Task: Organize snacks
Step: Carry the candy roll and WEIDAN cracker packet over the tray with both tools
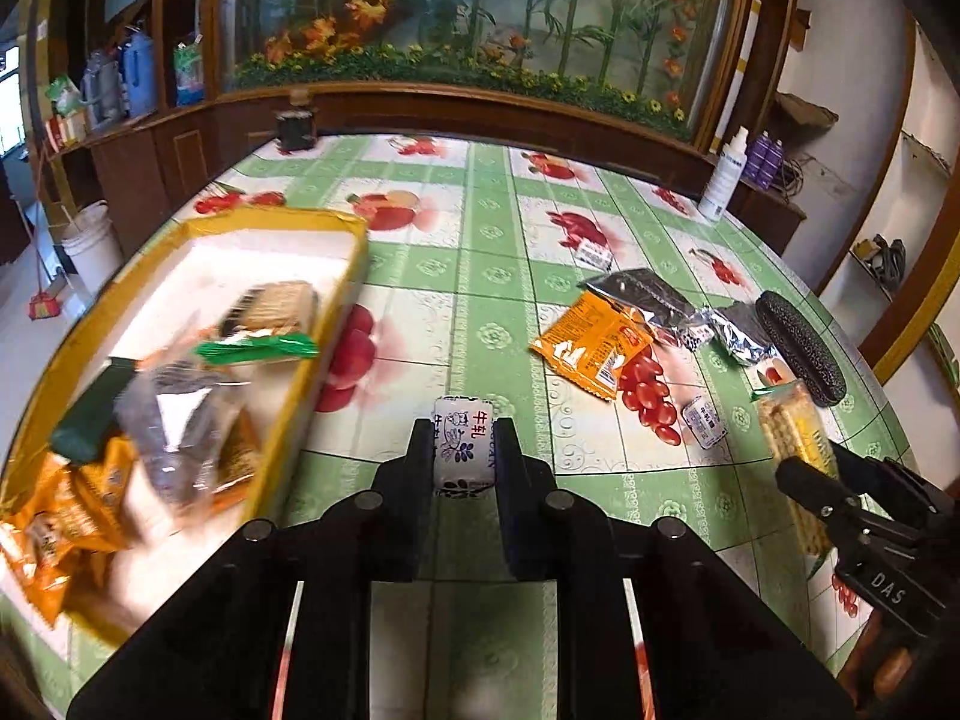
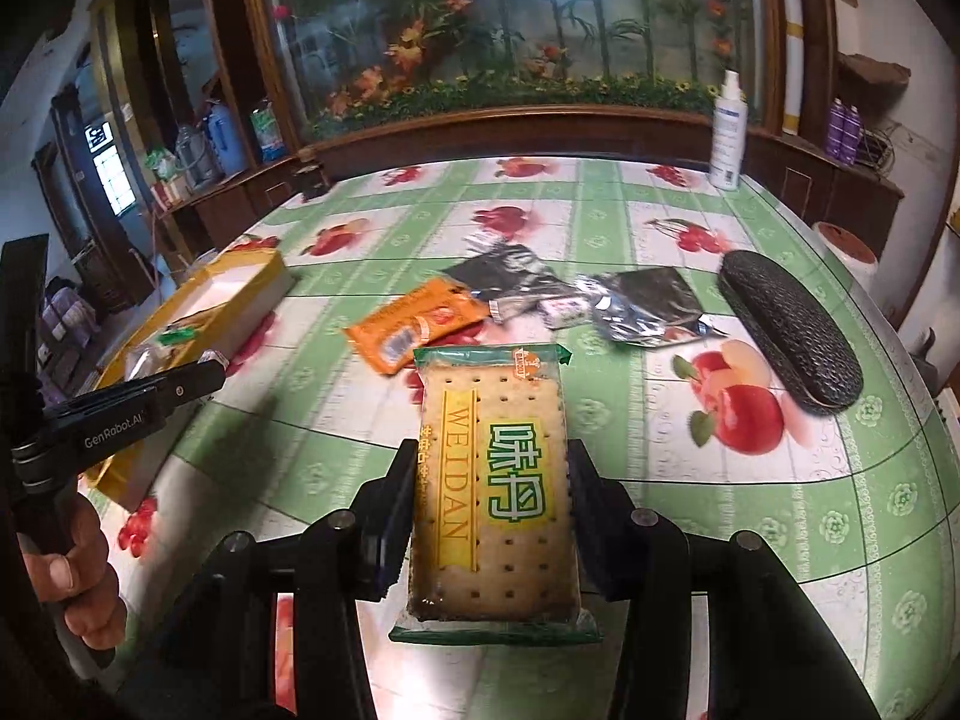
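Snacks getting sorted, one in each gripper.
Left wrist: left gripper (image 1: 463, 456) clamped on small white candy (image 1: 463, 447), yellow box (image 1: 288, 360) just left. Right wrist: right gripper (image 2: 489, 492) squeezing Weidan cracker pack (image 2: 498, 480) above fruit-print tablecloth (image 2: 750, 510), orange packet (image 2: 414, 324) beyond.

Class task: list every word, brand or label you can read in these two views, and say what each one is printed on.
"WEIDAN": cracker packet in the right tool.
"味丹": same packet, green characters.
"牛轧": small candy in the left tool.
"GenRobot.AI": left tool's side, right view.
"DAS": right tool's side, left view.
Orange packet print: too small.
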